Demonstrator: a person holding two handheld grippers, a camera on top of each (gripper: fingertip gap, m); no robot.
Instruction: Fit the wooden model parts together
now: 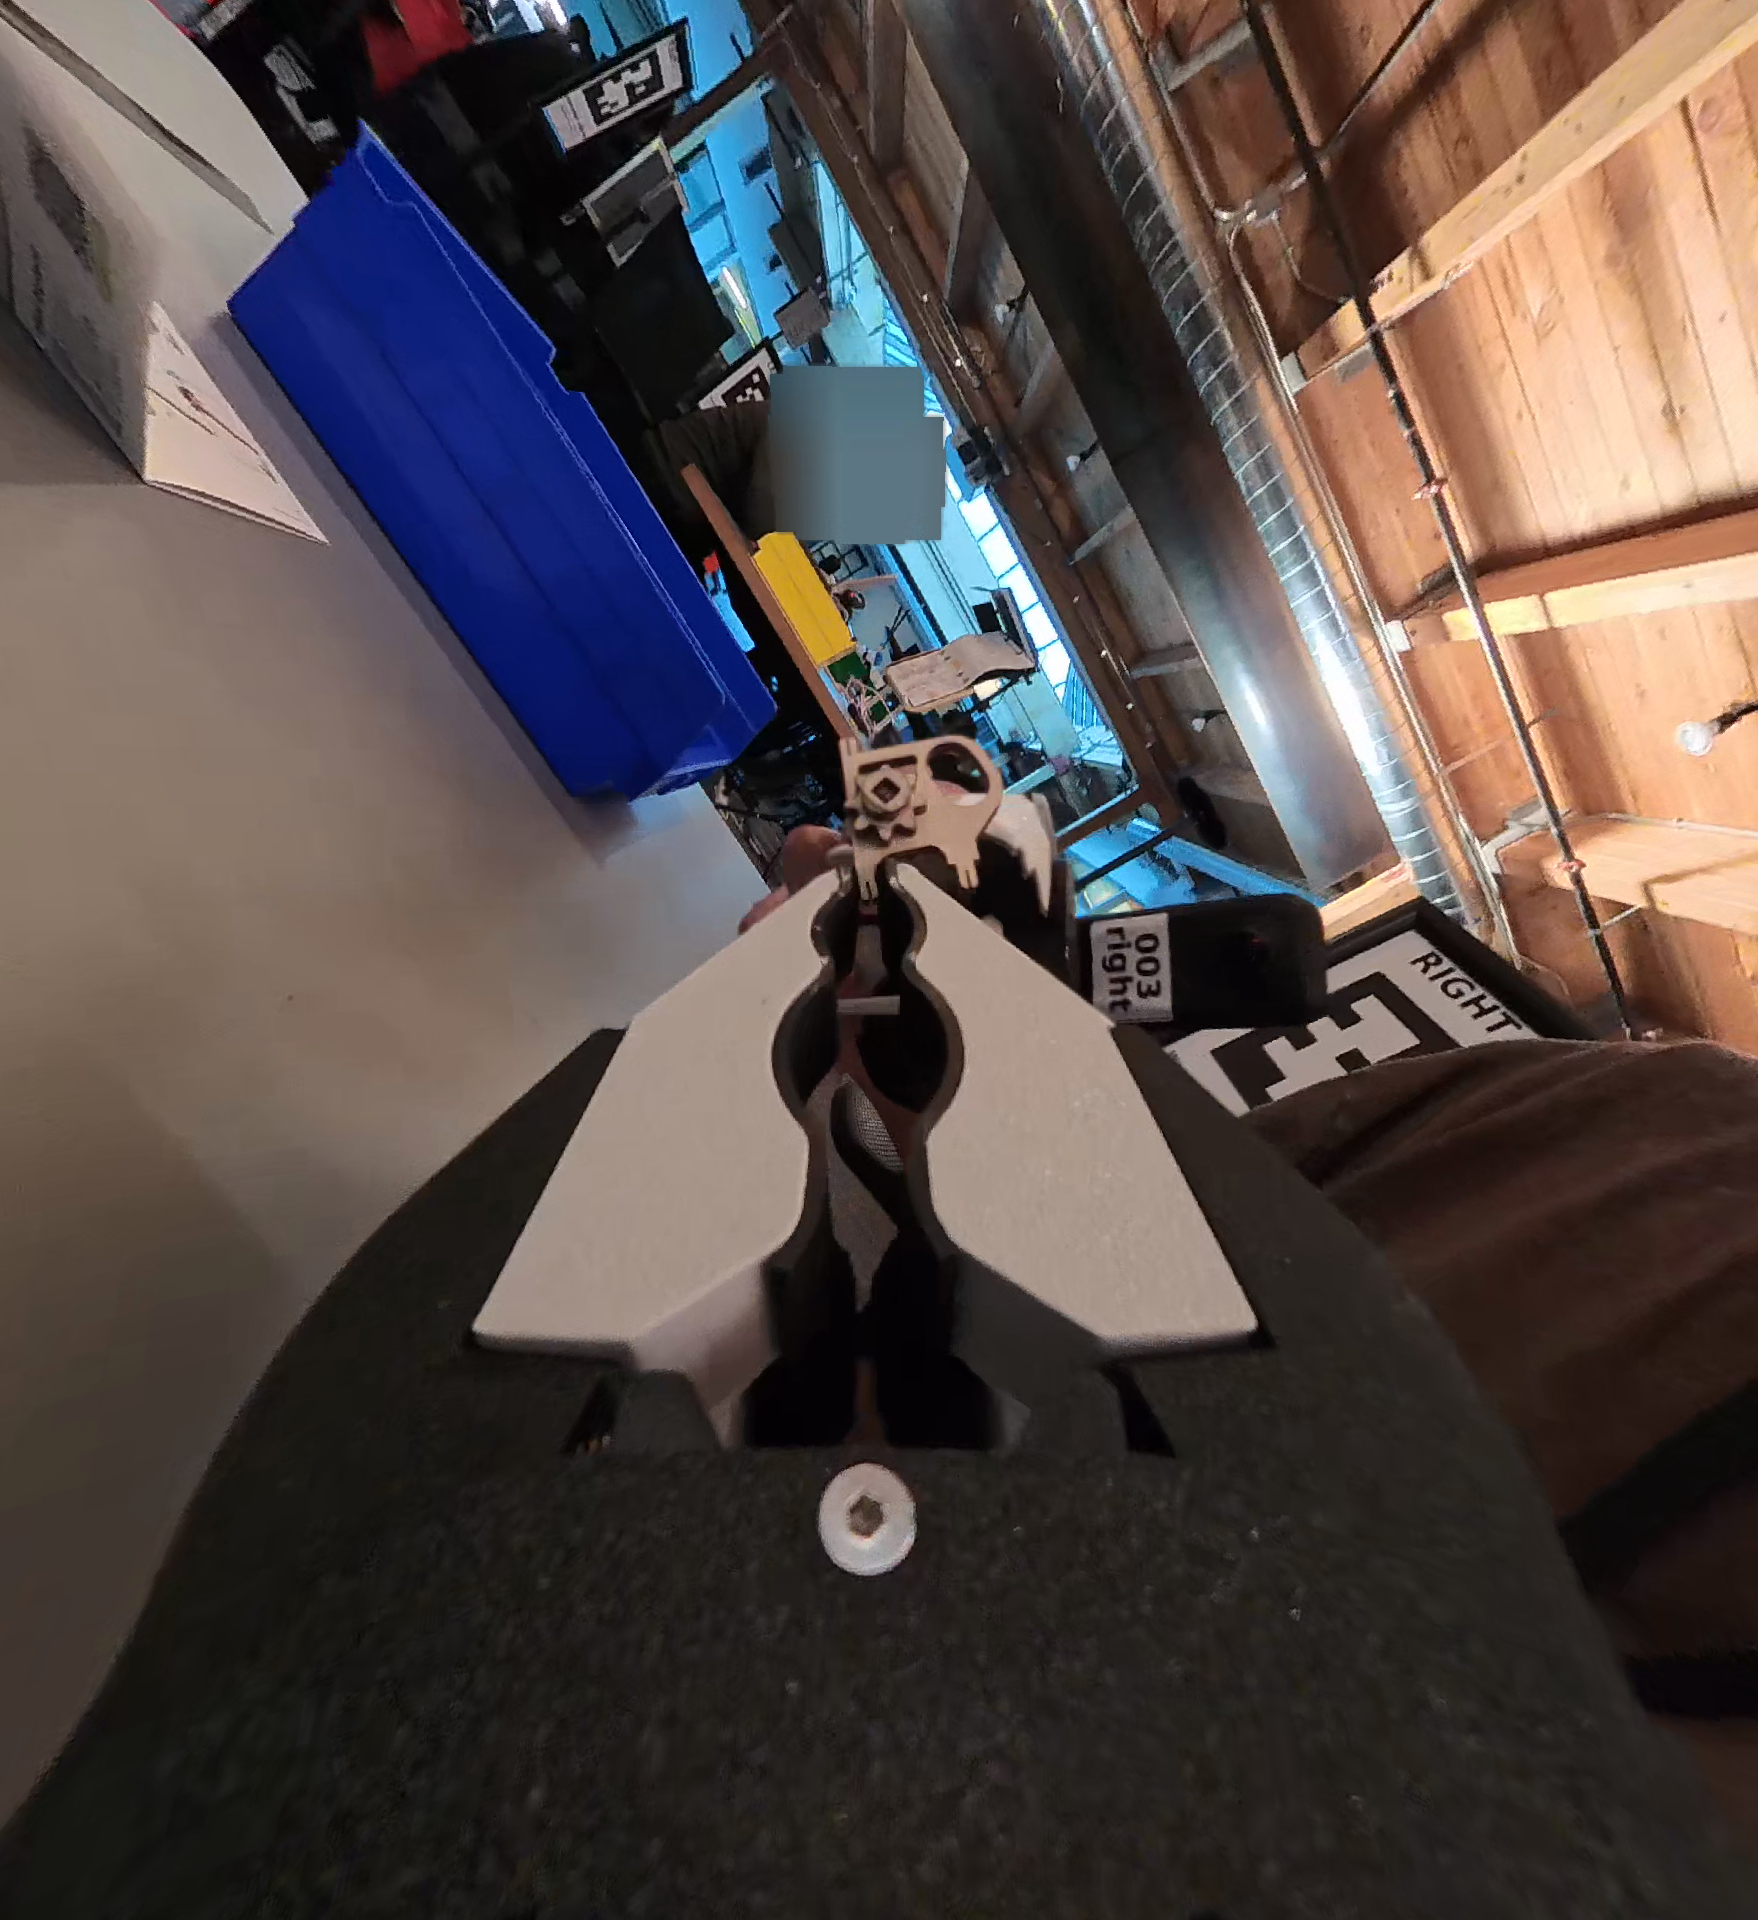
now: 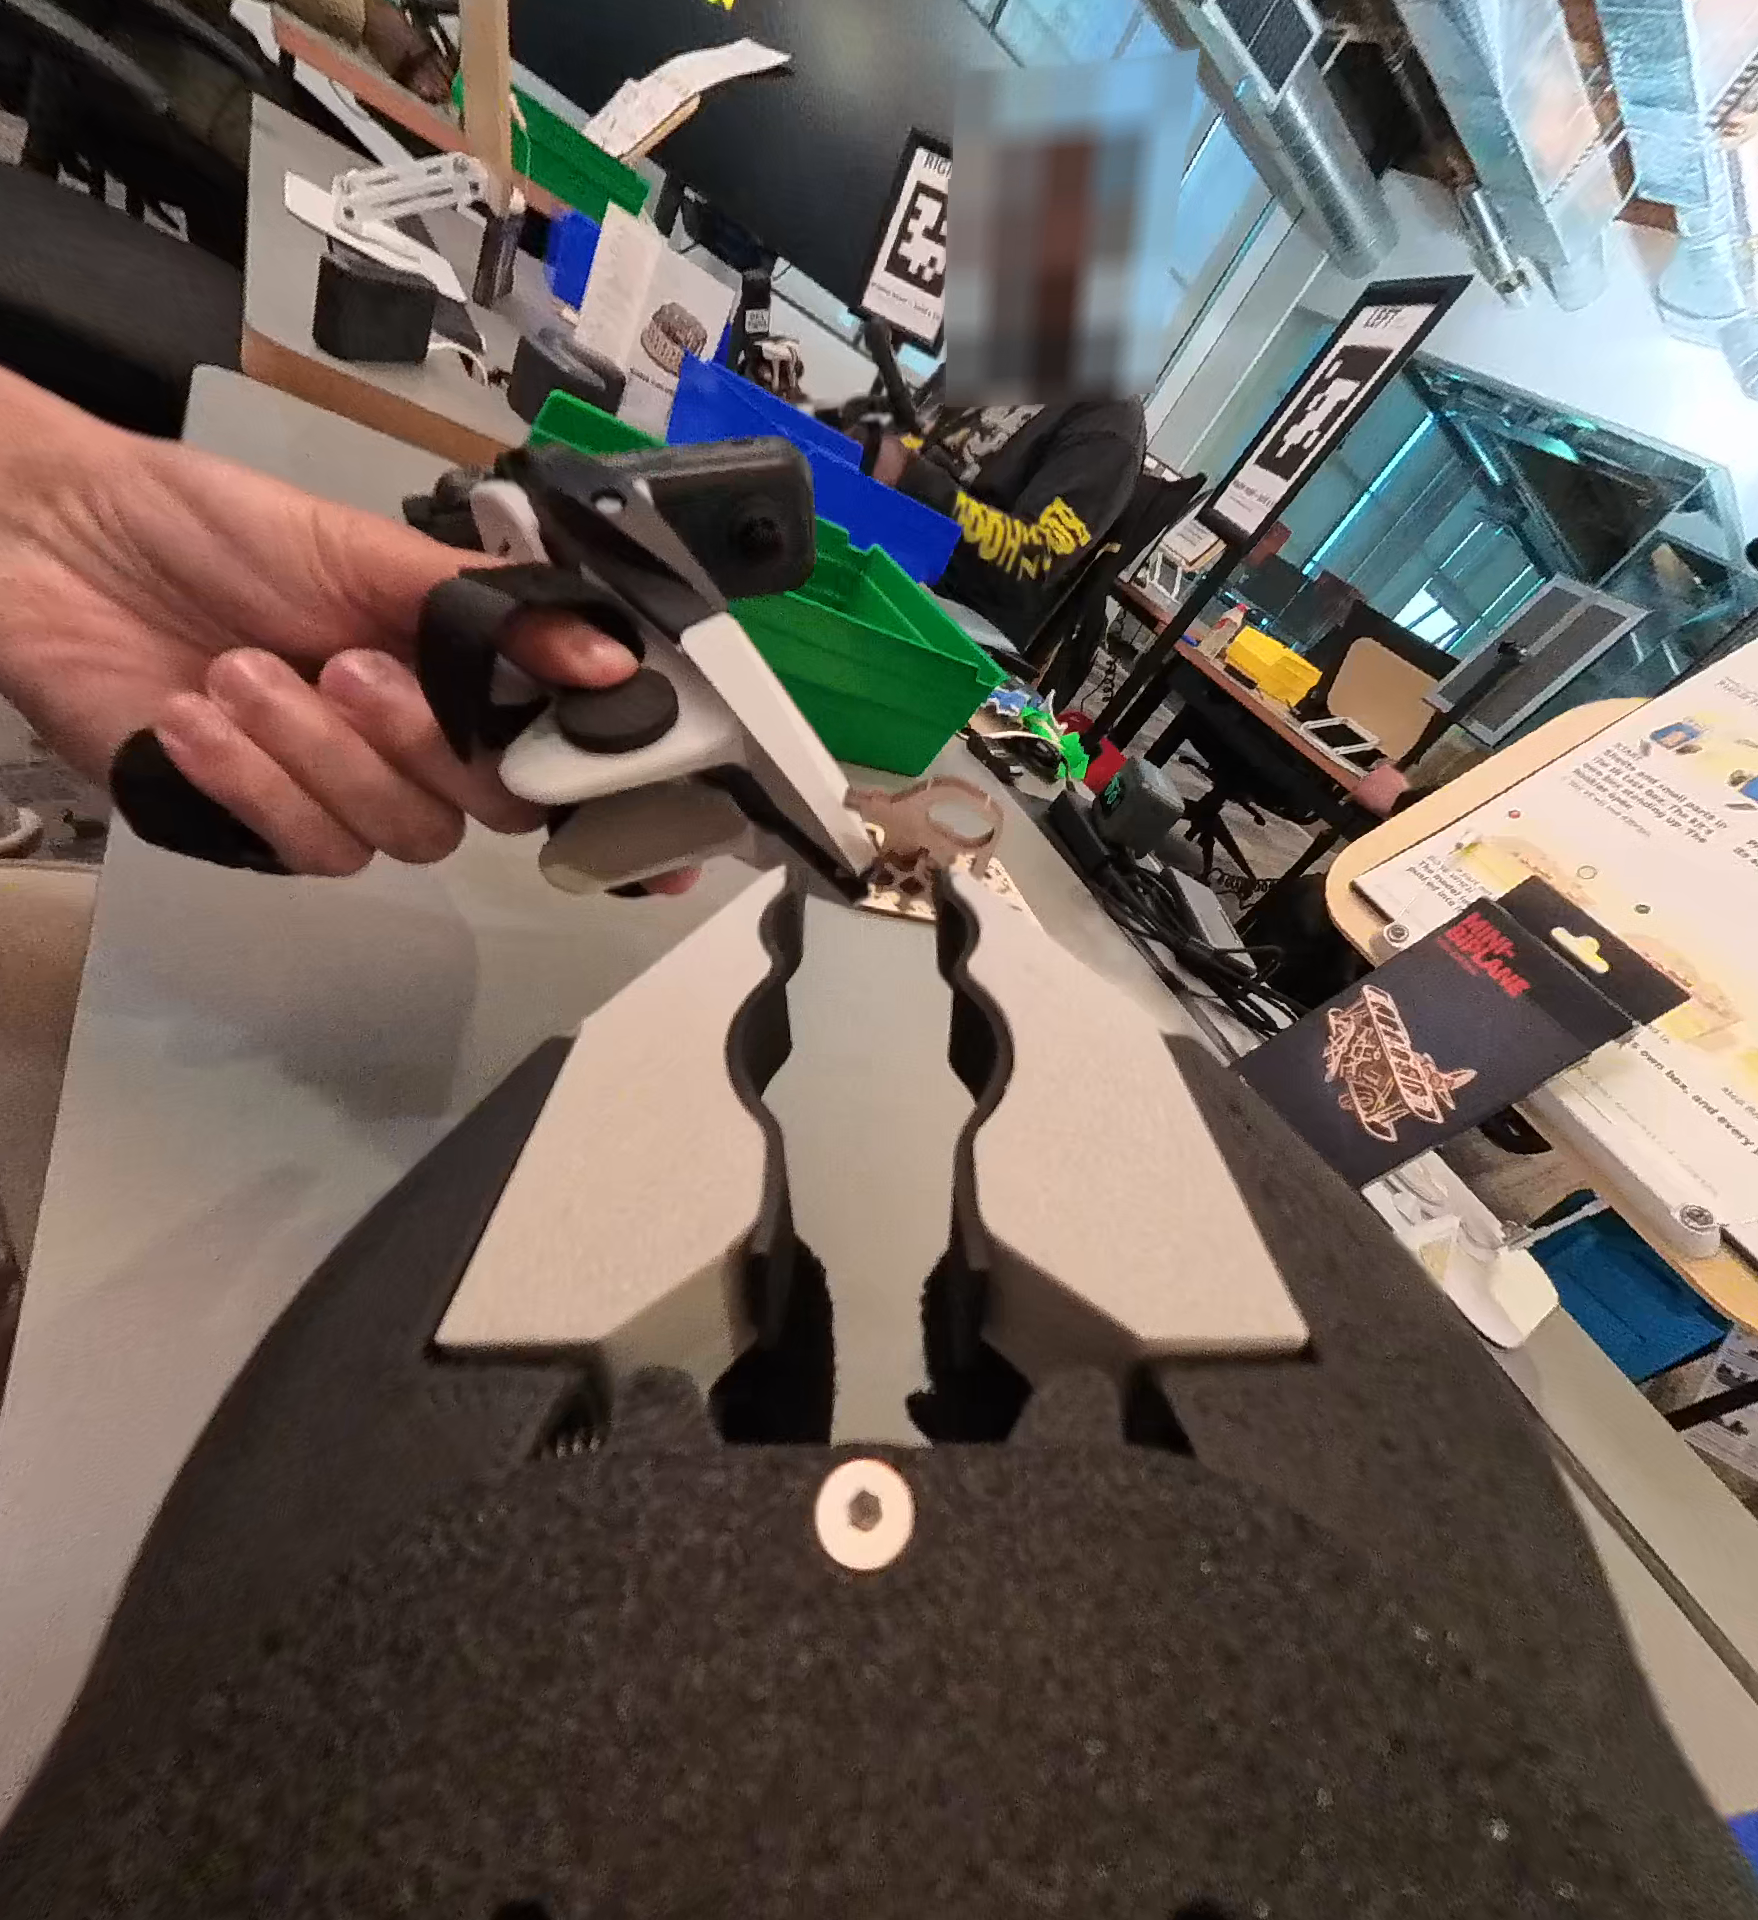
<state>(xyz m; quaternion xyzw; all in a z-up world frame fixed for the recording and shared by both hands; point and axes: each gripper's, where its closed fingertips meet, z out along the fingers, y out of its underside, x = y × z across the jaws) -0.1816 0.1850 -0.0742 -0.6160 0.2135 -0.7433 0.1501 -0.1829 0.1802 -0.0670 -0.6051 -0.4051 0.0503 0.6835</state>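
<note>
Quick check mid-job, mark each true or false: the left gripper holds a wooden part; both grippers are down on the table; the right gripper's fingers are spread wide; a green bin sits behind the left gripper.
1. The left gripper holds a wooden part. True.
2. Both grippers rest on the table. False: both are held in the air.
3. The right gripper has its fingers spread wide. False: they stand close, about a small part.
4. A green bin sits behind the left gripper. True.

Two grippers (image 1: 870, 883) (image 2: 870, 894), one wooden model assembly (image 2: 922, 831), two green bins (image 2: 854, 655), one dark card (image 2: 1457, 1029).
</note>
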